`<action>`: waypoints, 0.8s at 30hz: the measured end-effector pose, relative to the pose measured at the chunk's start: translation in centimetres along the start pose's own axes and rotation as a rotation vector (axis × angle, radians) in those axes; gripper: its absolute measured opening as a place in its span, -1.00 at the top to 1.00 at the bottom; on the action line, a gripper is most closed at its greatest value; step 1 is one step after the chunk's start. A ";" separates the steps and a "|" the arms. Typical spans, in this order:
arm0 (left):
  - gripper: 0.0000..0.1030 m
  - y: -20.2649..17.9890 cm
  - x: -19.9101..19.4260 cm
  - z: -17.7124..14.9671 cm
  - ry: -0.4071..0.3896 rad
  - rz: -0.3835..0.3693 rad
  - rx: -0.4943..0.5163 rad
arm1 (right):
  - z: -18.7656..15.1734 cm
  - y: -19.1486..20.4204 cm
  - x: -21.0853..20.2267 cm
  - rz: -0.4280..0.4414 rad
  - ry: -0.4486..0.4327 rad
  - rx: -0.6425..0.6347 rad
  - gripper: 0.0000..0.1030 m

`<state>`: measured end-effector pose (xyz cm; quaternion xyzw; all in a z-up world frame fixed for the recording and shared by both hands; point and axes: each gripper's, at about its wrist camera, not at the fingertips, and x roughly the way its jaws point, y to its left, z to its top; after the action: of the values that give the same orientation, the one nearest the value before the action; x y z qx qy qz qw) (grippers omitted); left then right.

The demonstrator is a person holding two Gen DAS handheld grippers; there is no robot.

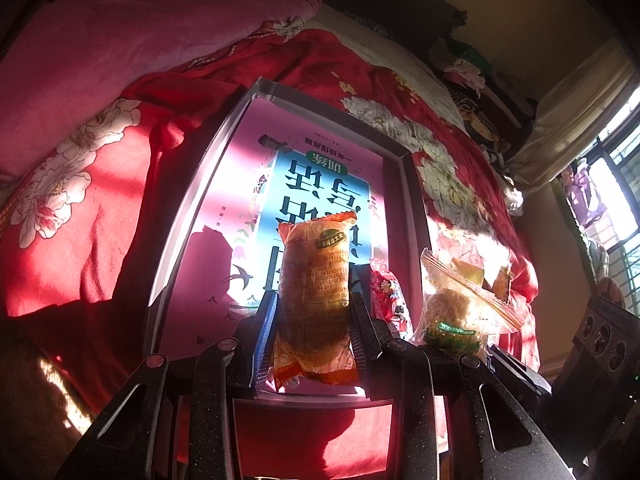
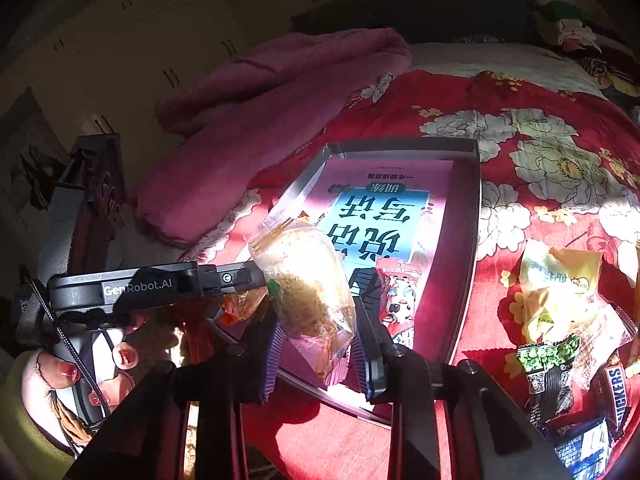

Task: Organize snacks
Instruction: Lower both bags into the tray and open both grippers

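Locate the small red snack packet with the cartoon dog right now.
The red dog packet lies inside the grey tray, on the book cover, just right of the clear crumbly snack bag held by the right gripper.

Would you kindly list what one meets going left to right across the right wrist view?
Left hand-held gripper marked GenRobot.AI → clear crumbly snack packet in the right hand-held gripper → small red cartoon-dog packet in the grey tray → yellow-white wrapper on the red floral quilt → brown Snickers bar.
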<state>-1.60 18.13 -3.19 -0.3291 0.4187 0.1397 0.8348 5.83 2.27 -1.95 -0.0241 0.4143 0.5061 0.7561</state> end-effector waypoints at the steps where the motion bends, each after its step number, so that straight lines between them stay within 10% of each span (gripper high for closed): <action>1: 0.30 -0.2 0.1 -0.1 0.004 -0.001 0.007 | -0.1 -0.1 0.2 0.002 0.006 0.005 0.38; 24: 0.30 -2.0 3.1 -1.6 0.093 0.030 0.088 | -1.8 -2.5 2.3 0.037 0.122 0.087 0.36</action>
<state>0.30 15.41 -5.44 -0.2918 0.4679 0.1182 0.8258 7.02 1.93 -5.55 -0.0143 0.4816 0.4990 0.7204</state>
